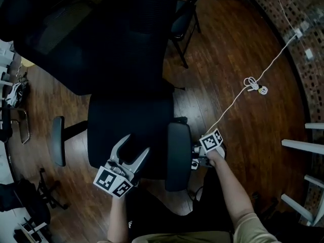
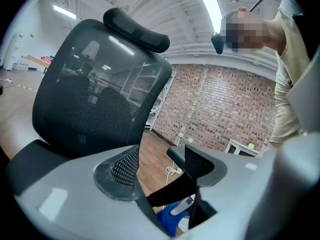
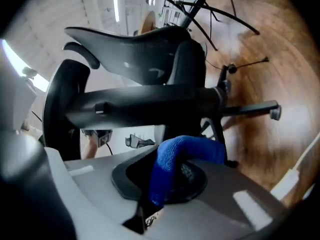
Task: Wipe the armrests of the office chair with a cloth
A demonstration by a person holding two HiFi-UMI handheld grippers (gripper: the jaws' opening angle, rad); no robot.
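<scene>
The black office chair (image 1: 131, 120) fills the head view from above, with its right armrest (image 1: 177, 156) and left armrest (image 1: 58, 140). My left gripper (image 1: 136, 145) hovers open over the front of the seat and holds nothing. My right gripper (image 1: 196, 158) sits just right of the right armrest, shut on a blue cloth (image 3: 175, 166). In the right gripper view the armrest (image 3: 145, 106) runs across just beyond the cloth; I cannot tell whether they touch. The left gripper view shows the mesh backrest (image 2: 95, 104), the right armrest (image 2: 197, 161) and the blue cloth (image 2: 170, 221) below it.
Wooden floor (image 1: 238, 49) surrounds the chair. A white cable (image 1: 253, 82) trails across it at the right. A second dark chair (image 1: 185, 19) stands behind. White shelf legs (image 1: 304, 146) are at the far right, and chair bases and clutter (image 1: 30, 206) at the lower left.
</scene>
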